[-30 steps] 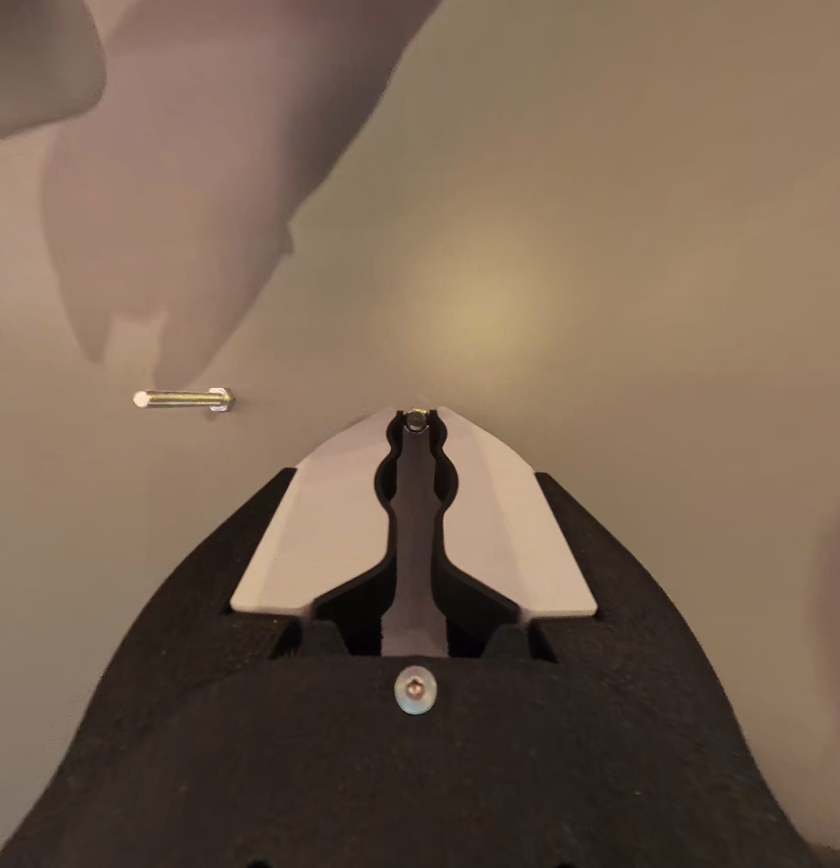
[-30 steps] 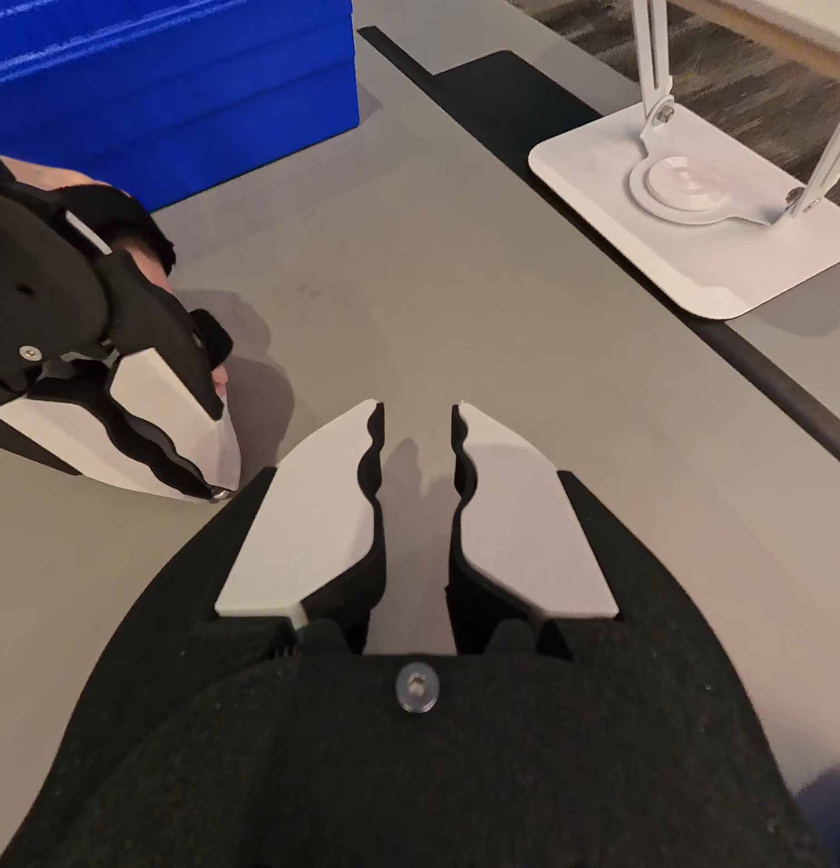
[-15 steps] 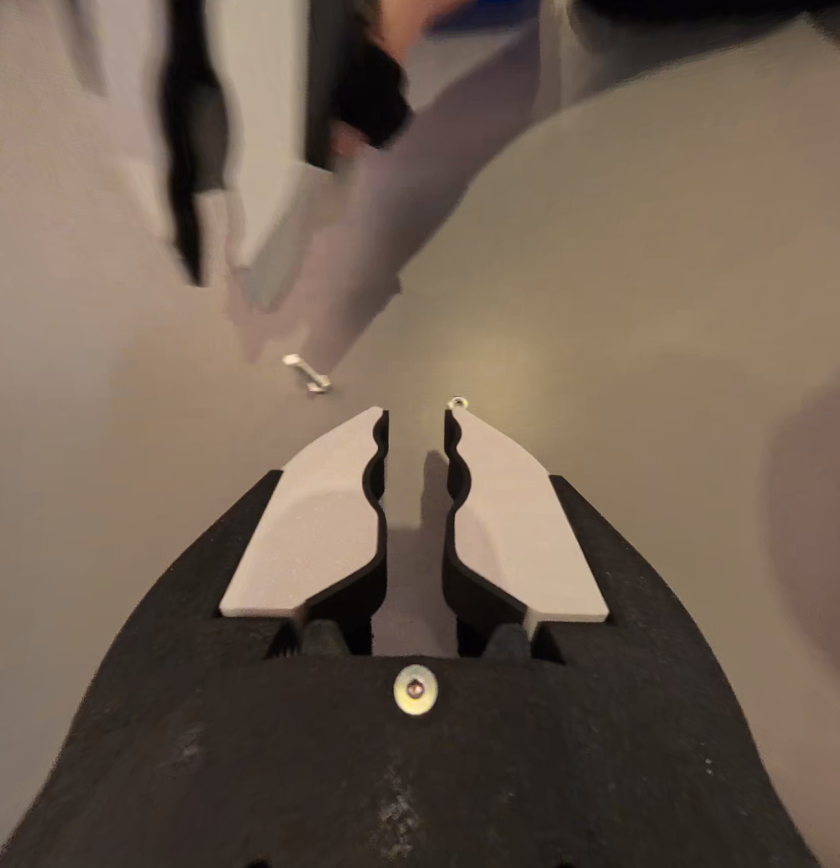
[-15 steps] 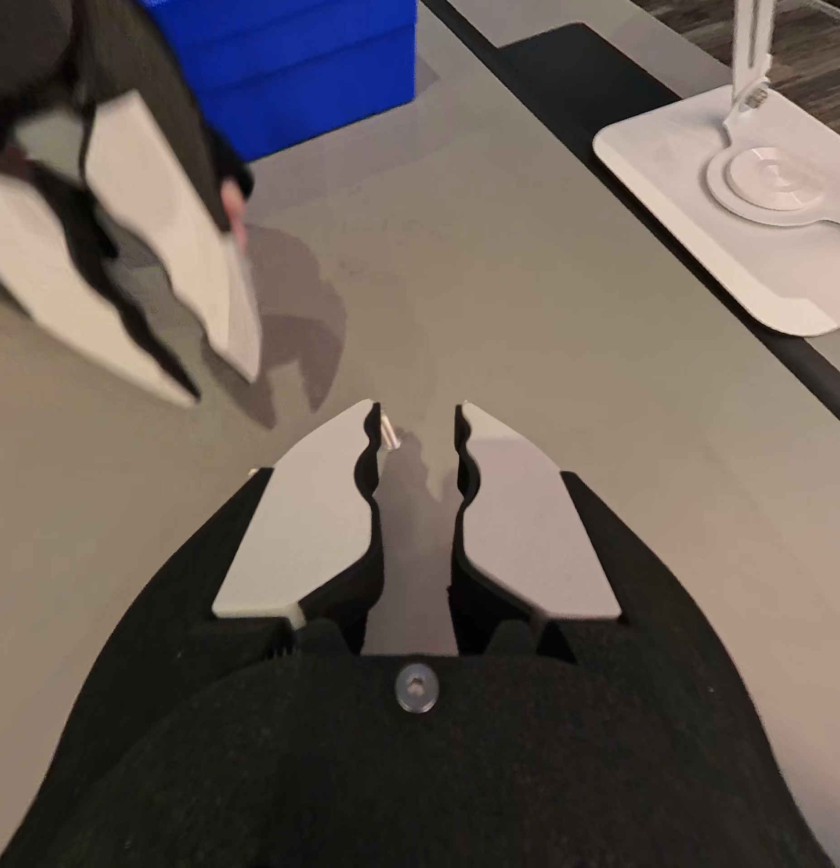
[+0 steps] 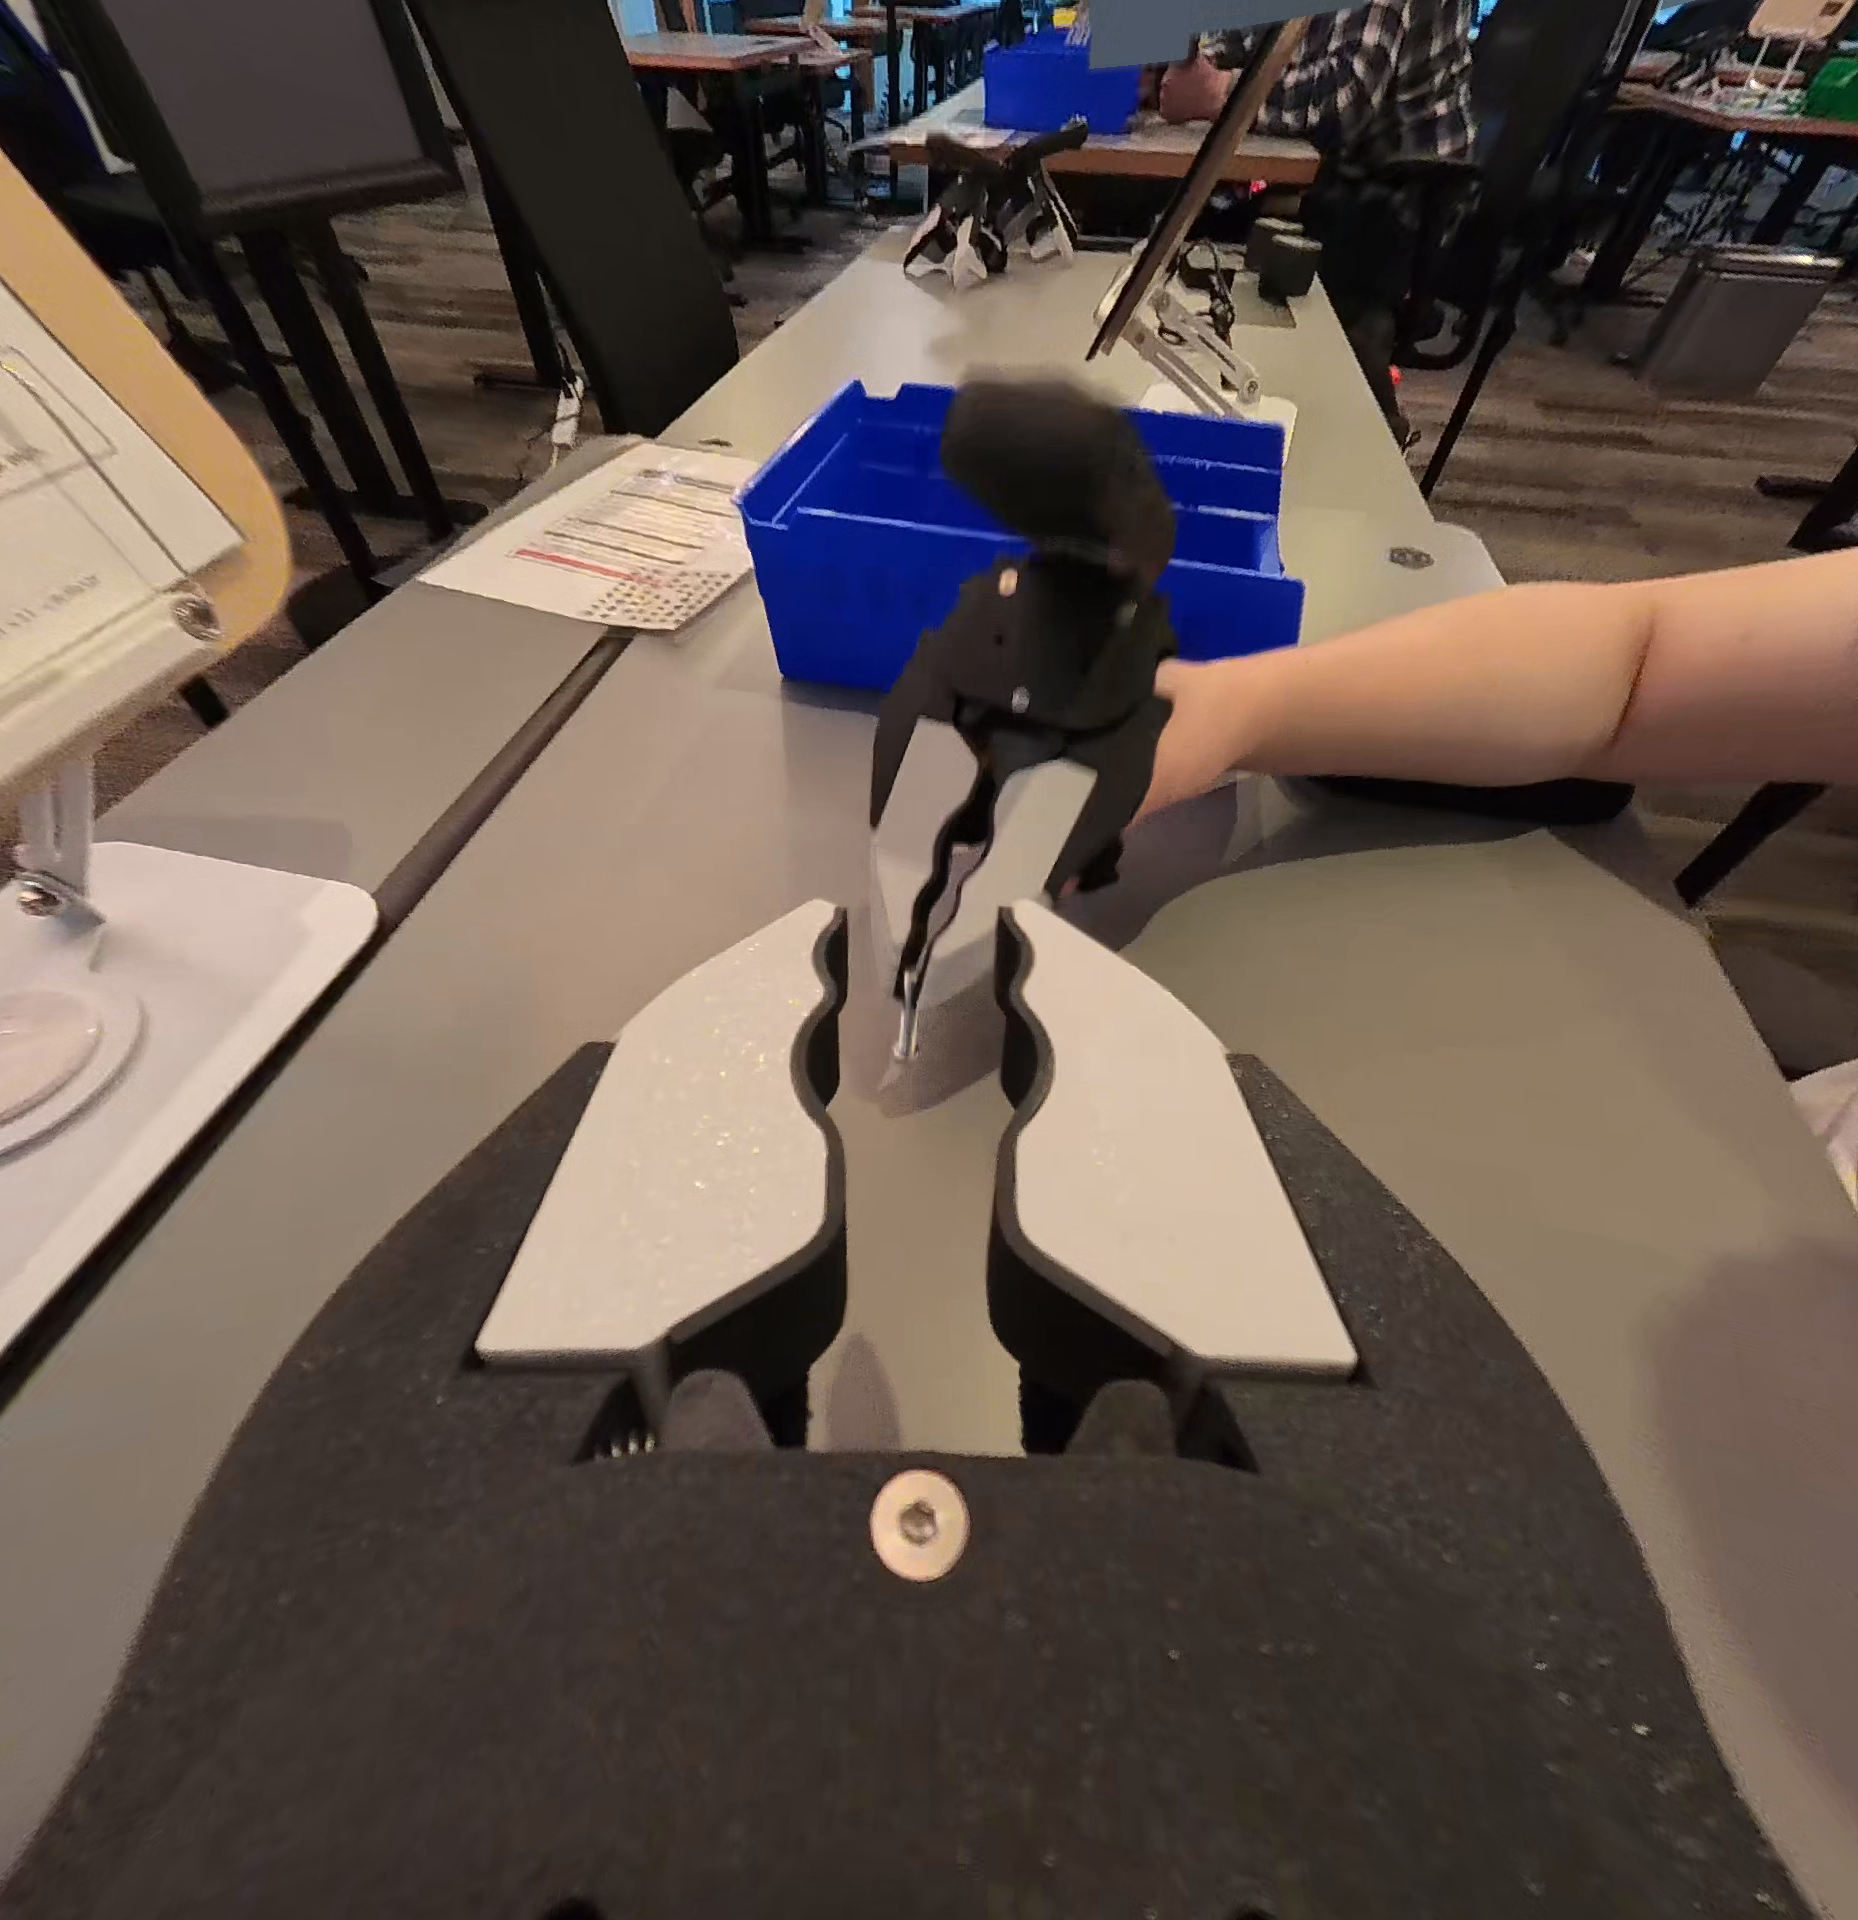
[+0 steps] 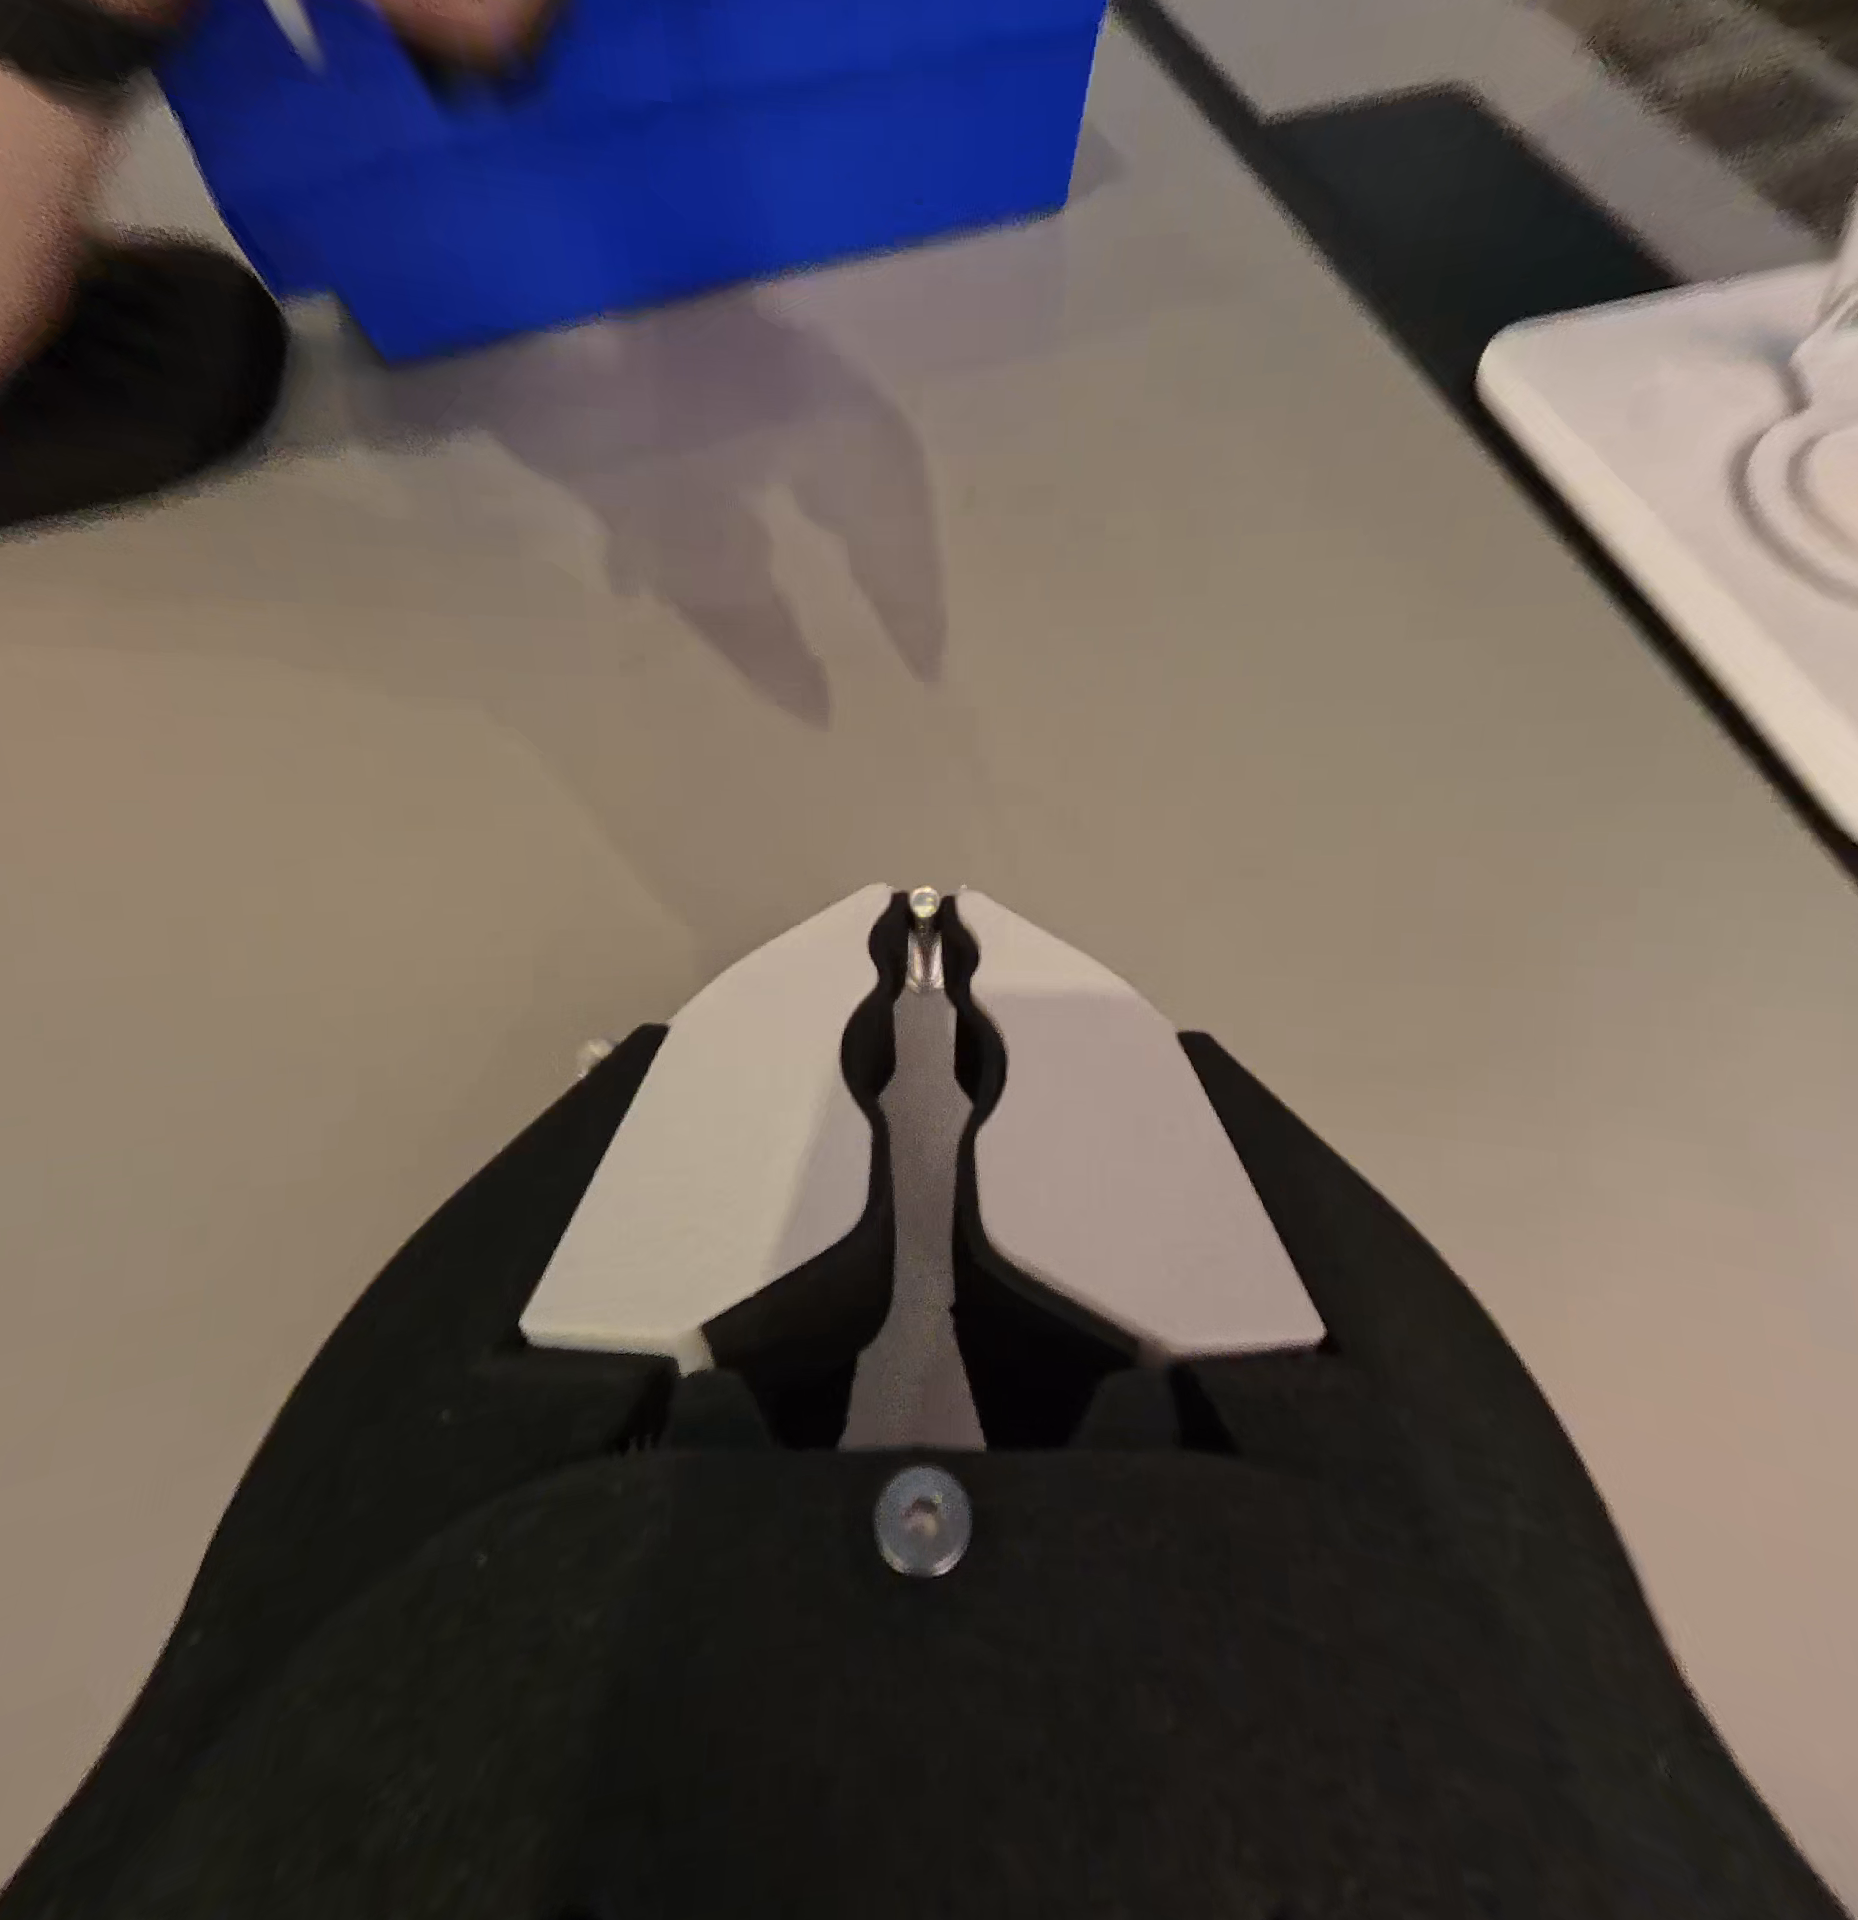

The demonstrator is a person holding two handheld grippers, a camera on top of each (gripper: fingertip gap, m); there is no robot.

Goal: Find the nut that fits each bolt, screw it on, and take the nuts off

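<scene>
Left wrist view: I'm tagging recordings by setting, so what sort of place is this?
Probably a shared office or lab workroom: rows of desks with chairs behind, a seated person at one, carpeted floor, and a blue parts bin on the grey table.

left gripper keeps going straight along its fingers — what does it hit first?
Most likely the right gripper, which hangs tip-down in line with the open left gripper and pinches a small bolt. That bolt sits in the gap's line, so it looks like first contact. Depth is unclear. The blue bin lies beyond.
</scene>
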